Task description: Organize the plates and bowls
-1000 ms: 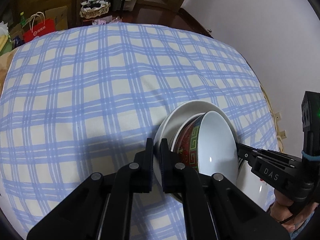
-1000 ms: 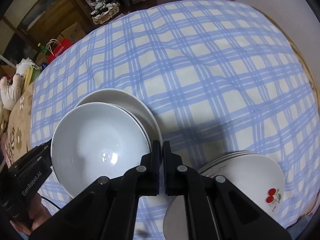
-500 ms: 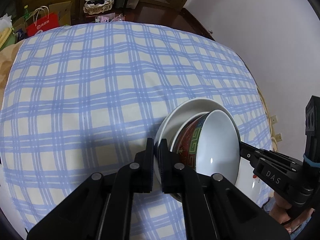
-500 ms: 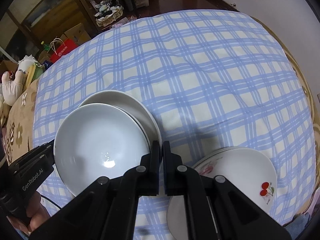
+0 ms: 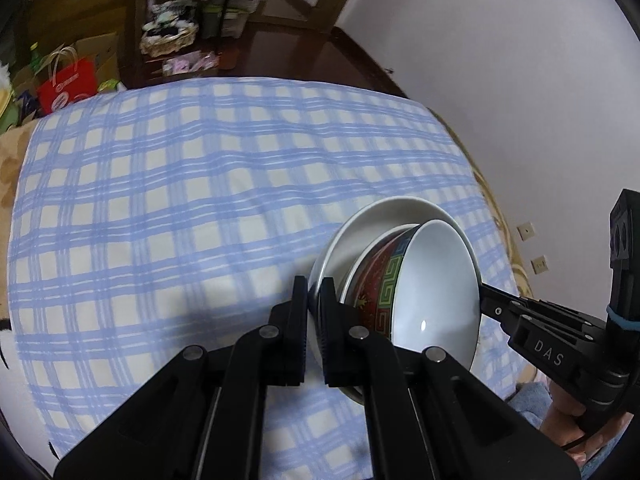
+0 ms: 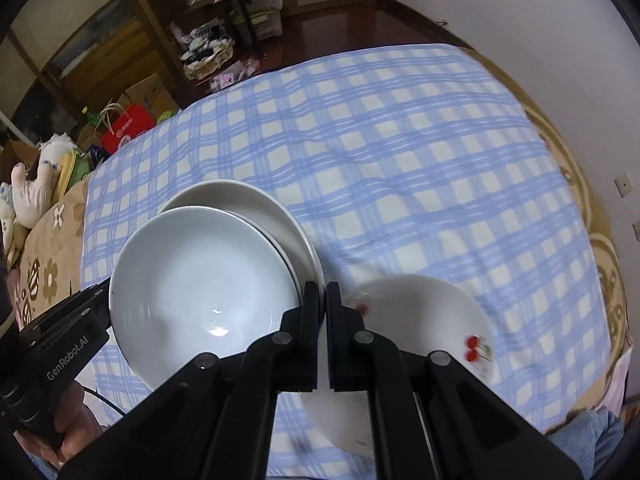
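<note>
A white plate (image 5: 384, 216) carries a bowl (image 5: 436, 284) with a red patterned outside and a white inside. My left gripper (image 5: 314, 292) is shut on the plate's left rim. My right gripper (image 6: 323, 296) is shut on the same plate's right rim (image 6: 308, 248), with the bowl (image 6: 200, 284) to its left. Both hold the plate and bowl above the blue checked cloth (image 5: 160, 208). The right gripper's body (image 5: 560, 340) shows at the right in the left wrist view. The left gripper's body (image 6: 56, 344) shows at the left in the right wrist view.
A stack of white plates with a cherry print (image 6: 424, 320) lies on the cloth under my right gripper. Beyond the table's far edge are a red bag (image 5: 66, 84), boxes and shelves (image 6: 224, 20). A white wall (image 5: 500, 60) stands to the right.
Both grippers have lifted the plate with the bowl higher above the cloth. The views have tilted up, so more of the room shows. The cherry plates now sit farther below.
</note>
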`<state>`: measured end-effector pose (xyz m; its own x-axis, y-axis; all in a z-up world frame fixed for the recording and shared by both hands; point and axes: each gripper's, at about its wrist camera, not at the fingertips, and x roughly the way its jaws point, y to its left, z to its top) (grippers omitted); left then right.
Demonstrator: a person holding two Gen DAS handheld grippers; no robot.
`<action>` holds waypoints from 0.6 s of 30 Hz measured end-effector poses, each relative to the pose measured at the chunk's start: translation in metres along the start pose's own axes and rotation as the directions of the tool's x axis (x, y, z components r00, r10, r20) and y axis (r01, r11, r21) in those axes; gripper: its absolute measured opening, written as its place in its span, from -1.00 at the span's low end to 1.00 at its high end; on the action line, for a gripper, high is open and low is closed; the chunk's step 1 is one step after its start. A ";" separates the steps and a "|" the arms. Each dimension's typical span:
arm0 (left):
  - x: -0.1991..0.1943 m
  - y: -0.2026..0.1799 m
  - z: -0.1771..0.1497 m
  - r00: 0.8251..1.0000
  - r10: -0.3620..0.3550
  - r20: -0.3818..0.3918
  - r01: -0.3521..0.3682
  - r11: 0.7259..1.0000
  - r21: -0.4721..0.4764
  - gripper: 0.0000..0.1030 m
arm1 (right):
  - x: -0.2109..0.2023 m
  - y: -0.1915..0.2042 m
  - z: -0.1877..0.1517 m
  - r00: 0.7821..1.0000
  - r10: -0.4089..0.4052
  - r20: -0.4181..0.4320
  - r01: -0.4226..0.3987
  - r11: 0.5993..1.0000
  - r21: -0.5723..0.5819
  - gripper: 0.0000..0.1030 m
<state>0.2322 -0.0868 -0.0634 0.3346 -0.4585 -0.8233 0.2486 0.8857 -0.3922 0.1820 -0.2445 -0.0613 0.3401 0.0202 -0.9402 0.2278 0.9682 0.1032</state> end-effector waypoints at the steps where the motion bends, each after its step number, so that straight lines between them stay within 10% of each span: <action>1: 0.000 -0.008 -0.001 1.000 -0.007 -0.006 0.008 1.000 0.008 -0.94 | -0.005 -0.006 -0.002 1.000 -0.007 0.002 0.007 1.000 0.007 -0.89; 18: 0.075 -0.094 -0.045 0.982 -0.017 -0.186 0.033 0.996 0.083 -0.95 | 0.007 -0.115 -0.052 0.994 -0.065 -0.084 0.076 0.989 0.126 -0.89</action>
<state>0.1927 -0.2008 -0.1070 0.1553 -0.4518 -0.8785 0.3341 0.8609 -0.3837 0.1108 -0.3426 -0.0966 0.2470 -0.0225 -0.9687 0.3658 0.9279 0.0717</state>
